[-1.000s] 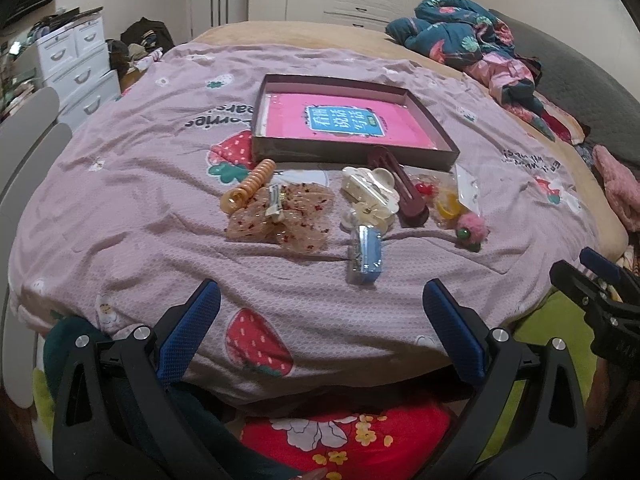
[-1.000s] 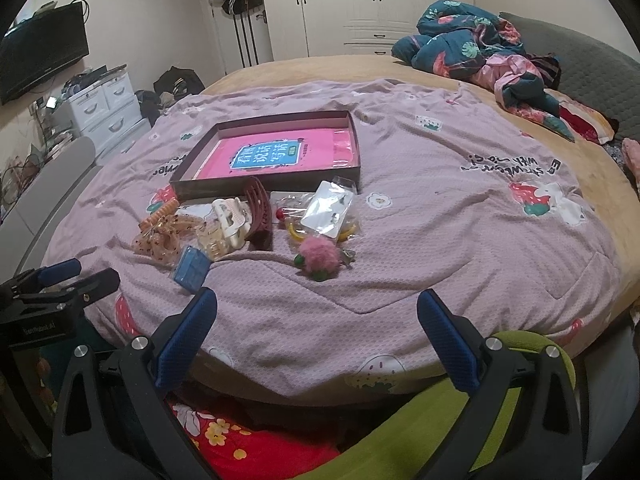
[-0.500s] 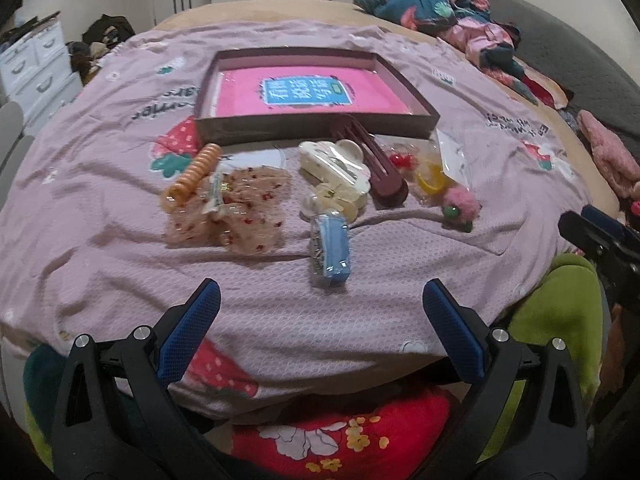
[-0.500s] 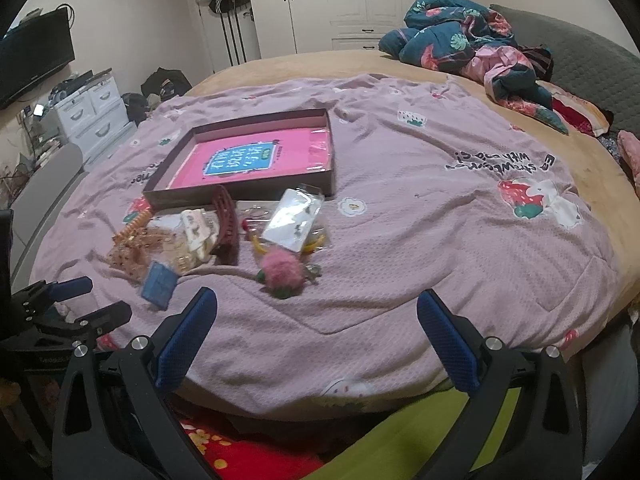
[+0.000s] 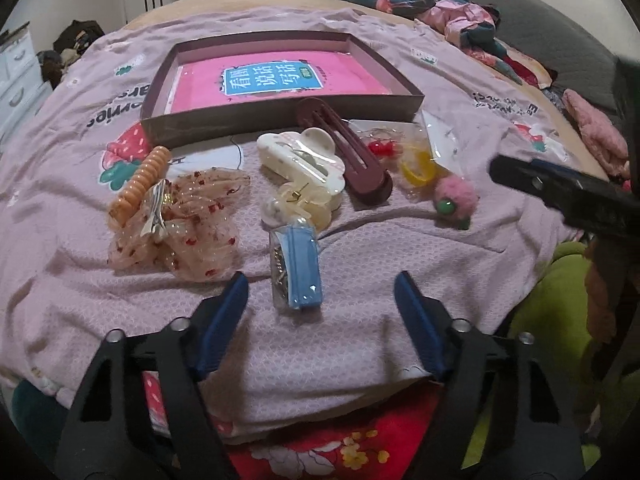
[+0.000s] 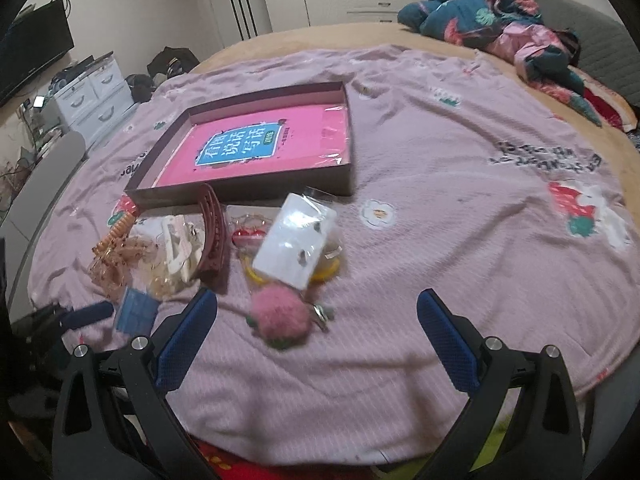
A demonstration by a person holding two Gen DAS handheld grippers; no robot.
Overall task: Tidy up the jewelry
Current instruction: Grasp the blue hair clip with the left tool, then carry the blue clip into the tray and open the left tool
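The left gripper (image 5: 320, 292), jaws just narrowed yet empty, hovers over the blue clip packet (image 5: 298, 268) near the bed's (image 5: 360, 352) 6 o'clock edge. The right gripper (image 6: 316, 312) gapes wide around the pink pompom (image 6: 280, 320). Bare blanket lies at 3 o'clock; the tray (image 5: 280, 118) sits at 12.

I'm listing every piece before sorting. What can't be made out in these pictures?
- Red bead pieces: inside glossy plastic in both views, type unclear.
- Studs on the white card: too small in the right wrist view.
- Cream hair clips: hidden behind the maroon clip there.
- Right claw: blurred, cut by the left view's edge.
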